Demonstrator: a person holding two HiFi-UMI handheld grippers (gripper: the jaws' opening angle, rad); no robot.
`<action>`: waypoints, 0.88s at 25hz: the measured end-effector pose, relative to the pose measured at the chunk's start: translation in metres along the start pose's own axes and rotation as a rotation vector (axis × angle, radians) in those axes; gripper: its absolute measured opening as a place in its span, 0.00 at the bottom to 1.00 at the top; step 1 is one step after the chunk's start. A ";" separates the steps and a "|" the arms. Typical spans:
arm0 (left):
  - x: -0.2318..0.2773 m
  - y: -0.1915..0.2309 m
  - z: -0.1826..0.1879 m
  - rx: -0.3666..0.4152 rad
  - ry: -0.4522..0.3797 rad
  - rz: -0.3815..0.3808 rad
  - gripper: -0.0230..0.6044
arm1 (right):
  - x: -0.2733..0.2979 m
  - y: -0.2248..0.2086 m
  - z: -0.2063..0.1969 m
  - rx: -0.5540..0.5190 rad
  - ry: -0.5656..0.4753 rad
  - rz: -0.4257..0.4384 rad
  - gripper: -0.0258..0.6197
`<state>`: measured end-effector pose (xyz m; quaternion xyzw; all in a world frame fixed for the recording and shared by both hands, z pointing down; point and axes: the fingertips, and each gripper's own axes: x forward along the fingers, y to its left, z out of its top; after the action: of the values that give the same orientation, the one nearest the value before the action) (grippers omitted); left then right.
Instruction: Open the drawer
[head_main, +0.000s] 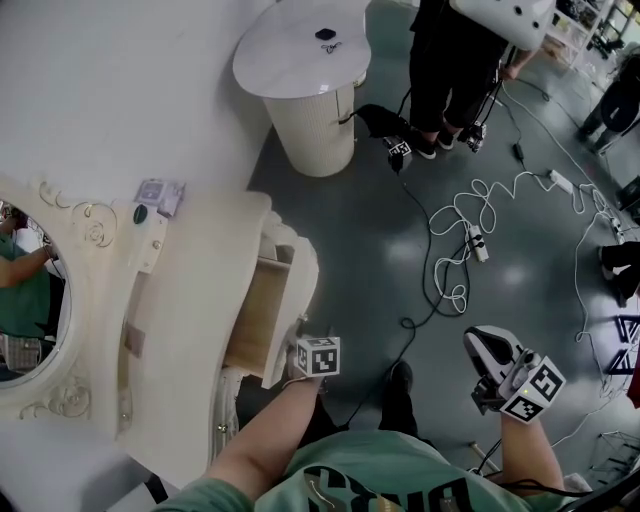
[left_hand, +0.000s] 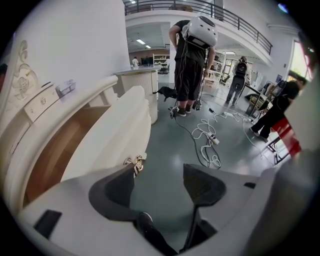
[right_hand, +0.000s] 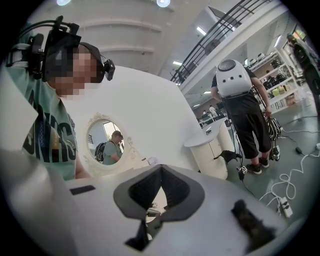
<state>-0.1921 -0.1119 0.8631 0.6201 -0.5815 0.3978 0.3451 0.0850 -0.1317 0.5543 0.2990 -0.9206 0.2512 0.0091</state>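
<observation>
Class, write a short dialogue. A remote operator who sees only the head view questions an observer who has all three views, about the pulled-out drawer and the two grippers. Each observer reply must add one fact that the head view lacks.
Operator: In the head view the drawer looks open, with the left gripper at its front. Is it clamped on the handle?
Observer: No. The left gripper view shows its jaws apart, and the gold handle sits at one jaw's tip, unclamped.
Operator: And the right gripper, off over the floor?
Observer: The right gripper view shows its jaws closed together with nothing between them.
</observation>
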 end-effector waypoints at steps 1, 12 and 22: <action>0.000 -0.002 0.000 0.003 0.001 -0.003 0.51 | -0.002 -0.001 0.000 0.000 -0.002 -0.002 0.05; -0.003 -0.021 -0.002 0.018 0.018 -0.026 0.51 | -0.016 -0.004 0.002 0.007 -0.026 -0.019 0.05; -0.008 -0.045 -0.004 0.031 0.037 -0.068 0.51 | -0.028 -0.009 0.002 0.015 -0.045 -0.034 0.05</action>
<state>-0.1481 -0.1008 0.8596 0.6373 -0.5474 0.4060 0.3595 0.1130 -0.1234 0.5515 0.3200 -0.9135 0.2509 -0.0096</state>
